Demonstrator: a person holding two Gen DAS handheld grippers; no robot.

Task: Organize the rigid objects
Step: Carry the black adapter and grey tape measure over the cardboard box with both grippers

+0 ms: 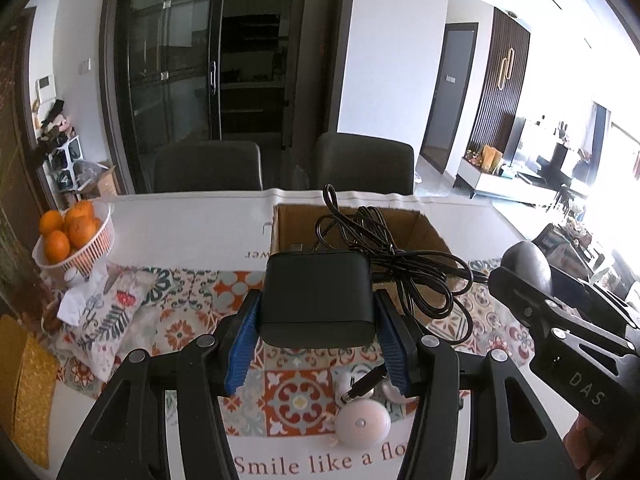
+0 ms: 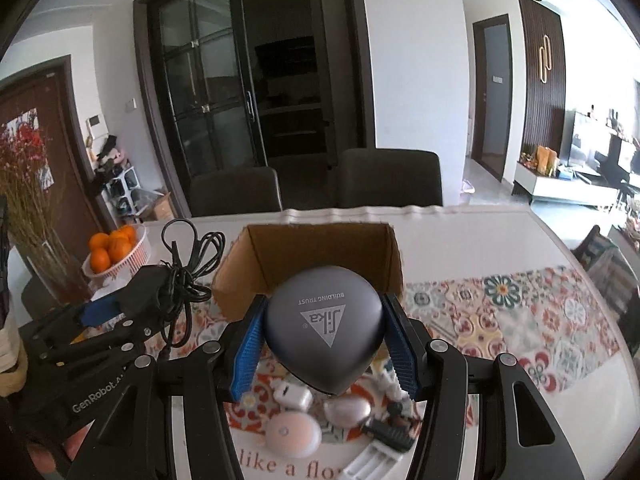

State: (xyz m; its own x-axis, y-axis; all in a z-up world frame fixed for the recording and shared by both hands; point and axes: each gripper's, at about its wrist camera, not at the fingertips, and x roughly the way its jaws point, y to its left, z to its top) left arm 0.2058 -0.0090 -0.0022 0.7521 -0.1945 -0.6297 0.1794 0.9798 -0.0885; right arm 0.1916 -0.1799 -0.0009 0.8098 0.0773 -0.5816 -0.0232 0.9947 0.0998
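Observation:
My left gripper is shut on a black power adapter whose tangled black cable hangs to the right; it is held above the table in front of an open cardboard box. My right gripper is shut on a grey rounded Sika case, held just before the same box. In the right wrist view the left gripper with the adapter is at the left. In the left wrist view the right gripper with the grey case is at the right.
Small white items lie on the patterned cloth below the grippers: a round white device, a white earbud case, a black comb-like part. A white basket of oranges stands at the left. Two dark chairs are behind the table.

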